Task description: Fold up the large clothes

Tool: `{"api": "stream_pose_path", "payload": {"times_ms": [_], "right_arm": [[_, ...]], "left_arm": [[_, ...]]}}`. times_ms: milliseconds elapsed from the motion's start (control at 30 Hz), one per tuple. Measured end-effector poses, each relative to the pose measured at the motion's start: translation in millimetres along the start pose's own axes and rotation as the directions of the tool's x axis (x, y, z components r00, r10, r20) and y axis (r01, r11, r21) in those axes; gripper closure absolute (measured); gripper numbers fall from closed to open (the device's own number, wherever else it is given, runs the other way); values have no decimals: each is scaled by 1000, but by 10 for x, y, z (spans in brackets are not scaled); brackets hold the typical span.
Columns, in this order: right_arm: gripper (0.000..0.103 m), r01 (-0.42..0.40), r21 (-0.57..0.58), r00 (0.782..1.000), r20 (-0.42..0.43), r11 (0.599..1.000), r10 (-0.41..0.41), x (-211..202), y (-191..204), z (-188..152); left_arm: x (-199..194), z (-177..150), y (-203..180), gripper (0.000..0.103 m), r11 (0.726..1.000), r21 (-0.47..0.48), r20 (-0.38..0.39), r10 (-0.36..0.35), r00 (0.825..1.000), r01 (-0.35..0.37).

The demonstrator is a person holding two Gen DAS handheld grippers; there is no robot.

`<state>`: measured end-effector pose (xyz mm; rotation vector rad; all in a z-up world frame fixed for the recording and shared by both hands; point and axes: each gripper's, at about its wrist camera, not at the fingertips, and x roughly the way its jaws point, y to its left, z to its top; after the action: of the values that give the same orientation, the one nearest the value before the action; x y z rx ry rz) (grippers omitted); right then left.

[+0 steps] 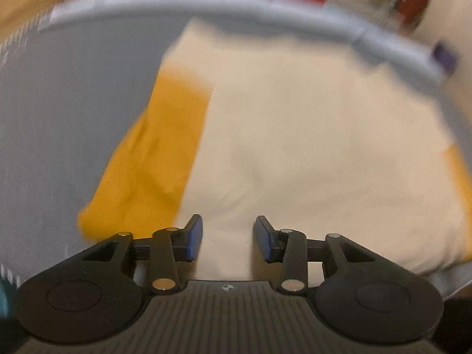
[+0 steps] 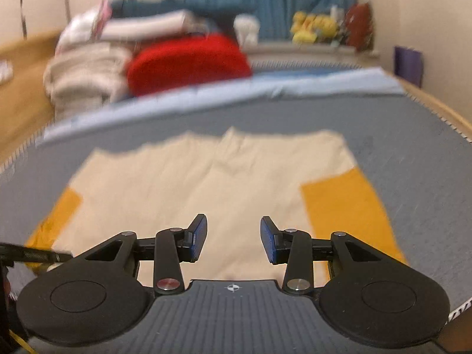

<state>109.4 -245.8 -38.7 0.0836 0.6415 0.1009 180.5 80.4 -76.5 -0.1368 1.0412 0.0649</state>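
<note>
The shirt (image 2: 203, 183), cream with orange sleeves, lies spread flat on the grey bed (image 2: 413, 135), its far edge uneven with a small peak near the middle. One orange sleeve (image 2: 345, 206) shows at the right and another (image 2: 59, 215) at the near left.

The right tool (image 2: 233, 240) hangs over the shirt's near part, released, its blue pads apart and nothing between them. The left tool (image 1: 227, 237) is over the cream cloth just right of an orange sleeve (image 1: 156, 159), also released and empty.

A light blue sheet (image 2: 265, 87) crosses the bed beyond the shirt. Further back sit a red cushion (image 2: 188, 62) and a pile of pale folded cloth (image 2: 85, 79) at the far left. Blue curtains (image 2: 265, 0) hang behind, with yellow soft toys (image 2: 312, 26) at the far right. Both views are blurred.
</note>
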Motion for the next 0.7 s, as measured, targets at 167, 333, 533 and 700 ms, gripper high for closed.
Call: {"api": "stream_pose_path", "payload": {"times_ms": [167,333,533,700], "right_arm": [[61,20,-89,989,-143,996,-33,384,307,-192],[62,77,-74,954,-283,994,-95,600,416,-328],[62,49,-61,993,-105,997,-55,169,545,-125],[62,32,-134,999,11,990,-31,-114,626,-72]], "left_arm": [[-264,-59,63,55,1000,1,93,-30,995,30],[-499,-180,229,40,997,-44,146,-61,987,68],[-596,-217,302,40,997,-58,182,-41,983,53],[-595,-216,516,50,980,-158,160,-91,983,117]]}}
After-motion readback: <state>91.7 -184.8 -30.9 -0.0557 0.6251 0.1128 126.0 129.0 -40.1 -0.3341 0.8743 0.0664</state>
